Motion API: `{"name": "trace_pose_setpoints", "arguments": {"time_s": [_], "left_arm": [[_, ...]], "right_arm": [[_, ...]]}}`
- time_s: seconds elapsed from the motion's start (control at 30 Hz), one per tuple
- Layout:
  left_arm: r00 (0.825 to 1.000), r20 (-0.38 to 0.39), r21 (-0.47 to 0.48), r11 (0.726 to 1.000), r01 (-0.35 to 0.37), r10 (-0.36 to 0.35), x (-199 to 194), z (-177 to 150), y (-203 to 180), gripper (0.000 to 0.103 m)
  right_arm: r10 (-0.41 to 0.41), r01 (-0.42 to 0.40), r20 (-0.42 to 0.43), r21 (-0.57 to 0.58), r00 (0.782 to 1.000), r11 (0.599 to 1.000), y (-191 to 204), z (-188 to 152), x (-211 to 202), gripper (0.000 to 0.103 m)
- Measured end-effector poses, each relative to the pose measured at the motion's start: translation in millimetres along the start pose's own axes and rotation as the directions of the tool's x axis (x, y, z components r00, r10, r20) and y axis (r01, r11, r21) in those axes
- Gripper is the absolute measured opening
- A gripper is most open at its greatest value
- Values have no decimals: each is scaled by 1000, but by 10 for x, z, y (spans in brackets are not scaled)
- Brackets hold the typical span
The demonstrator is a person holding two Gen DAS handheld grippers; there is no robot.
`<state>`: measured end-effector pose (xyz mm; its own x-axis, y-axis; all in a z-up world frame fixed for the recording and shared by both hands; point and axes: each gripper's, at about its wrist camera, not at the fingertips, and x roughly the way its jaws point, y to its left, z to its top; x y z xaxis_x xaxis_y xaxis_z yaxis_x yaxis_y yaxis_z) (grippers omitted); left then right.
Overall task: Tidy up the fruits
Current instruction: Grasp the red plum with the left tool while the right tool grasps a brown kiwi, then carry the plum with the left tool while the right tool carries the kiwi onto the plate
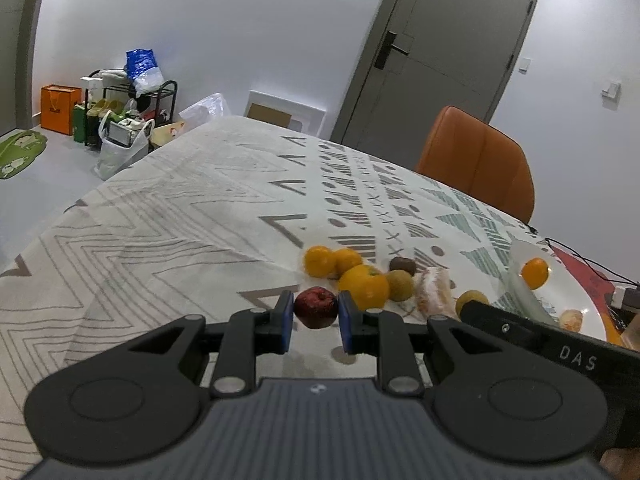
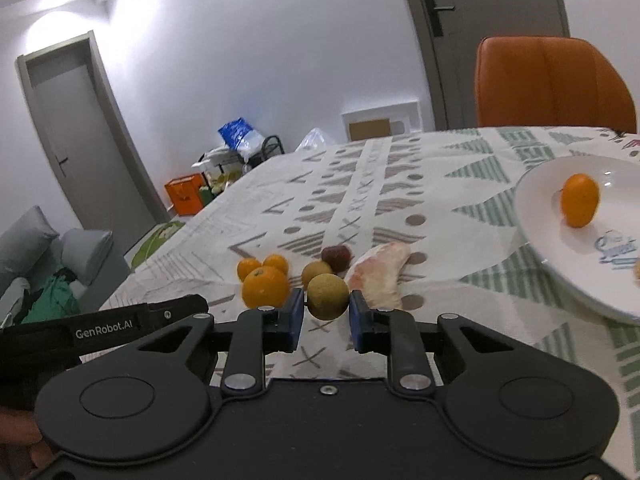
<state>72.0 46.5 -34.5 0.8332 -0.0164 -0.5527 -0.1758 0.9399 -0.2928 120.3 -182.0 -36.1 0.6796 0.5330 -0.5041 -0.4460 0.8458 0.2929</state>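
Patterned counter underneath. White plate right of the fruit pile, one small orange on it. Left tongs closed around a dark red fruit, left of plate. Right tongs pinching a yellow-green fruit, nearer the plate.

The white plate is cut off by the right edge of the right wrist view; its printed lettering runs out of frame, unreadable. A pale orange piece on its rim is blurred, kind indeterminate. The left gripper hides part of the large orange. Rack contents are too small to identify.
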Motion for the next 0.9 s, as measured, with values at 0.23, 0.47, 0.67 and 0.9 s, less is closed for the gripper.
{"name": "trace_pose_setpoints", "arguments": {"time_s": [0.23, 0.47, 0.67, 0.9], "left_arm": [[1000, 10, 40, 999, 23, -24, -87, 52, -190, 22], [998, 22, 74, 996, 51, -53, -91, 111, -409, 22], [996, 6, 113, 990, 86, -87, -15, 105, -659, 22], [993, -10, 159, 980, 117, -117, 83, 93, -933, 22]], "right_arm": [[-30, 28, 42, 33, 999, 999, -153, 49, -187, 22], [-72, 67, 75, 70, 995, 995, -379, 95, -330, 22], [-106, 95, 101, 107, 989, 990, -605, 113, -448, 22], [-146, 127, 124, 149, 981, 981, -855, 96, -601, 22]]}}
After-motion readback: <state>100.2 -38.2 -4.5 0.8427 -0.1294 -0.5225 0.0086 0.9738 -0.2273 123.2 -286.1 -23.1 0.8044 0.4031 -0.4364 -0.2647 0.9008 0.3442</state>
